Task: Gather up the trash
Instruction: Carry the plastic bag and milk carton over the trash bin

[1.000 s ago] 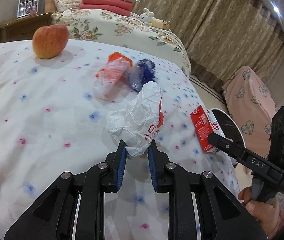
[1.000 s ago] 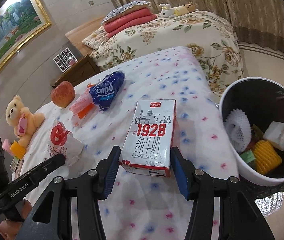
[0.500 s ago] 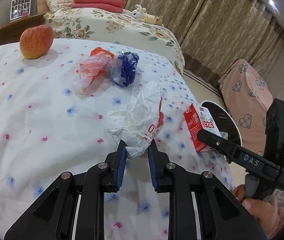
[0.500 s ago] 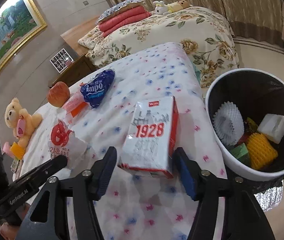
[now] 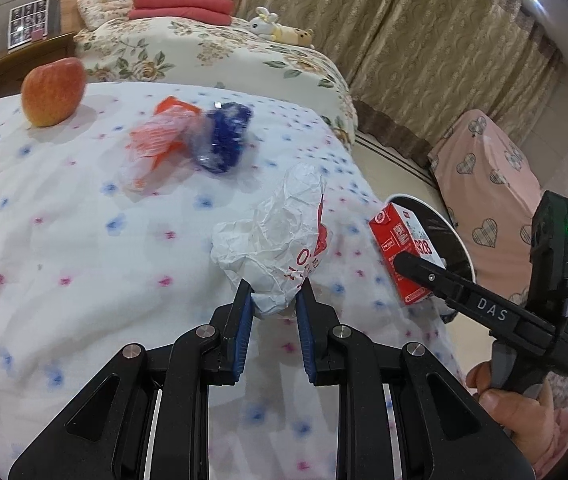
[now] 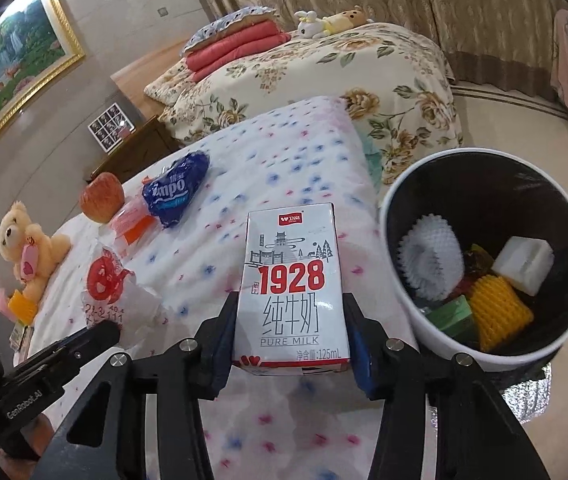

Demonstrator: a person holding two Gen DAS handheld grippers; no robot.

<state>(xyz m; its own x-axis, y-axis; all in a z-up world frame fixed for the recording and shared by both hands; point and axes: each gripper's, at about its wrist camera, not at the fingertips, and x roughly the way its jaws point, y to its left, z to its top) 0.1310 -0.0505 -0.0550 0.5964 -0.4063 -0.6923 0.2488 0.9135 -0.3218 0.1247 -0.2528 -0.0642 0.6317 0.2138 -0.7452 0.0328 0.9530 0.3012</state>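
- Since a second ago my right gripper (image 6: 289,336) has carried the milk carton (image 6: 289,280) off the flowered cloth (image 5: 64,240) toward the bin at the right; the jaws widened, and now they are closing with the carton between the pads.
- Counting: one milk carton, one crumpled white paper bag (image 5: 280,236), one blue wrapper (image 5: 224,140), one orange wrapper (image 5: 156,140), one apple (image 5: 52,92), one teddy bear (image 6: 28,248), one bin (image 6: 483,352).
- My left gripper (image 5: 272,308) is nearly closed, pinching the near end of the paper bag.
- From the right gripper, the carton stands upright between the pads, the bin's rim just right of it.
- Both wrappers lie touching, farther left on the cloth.
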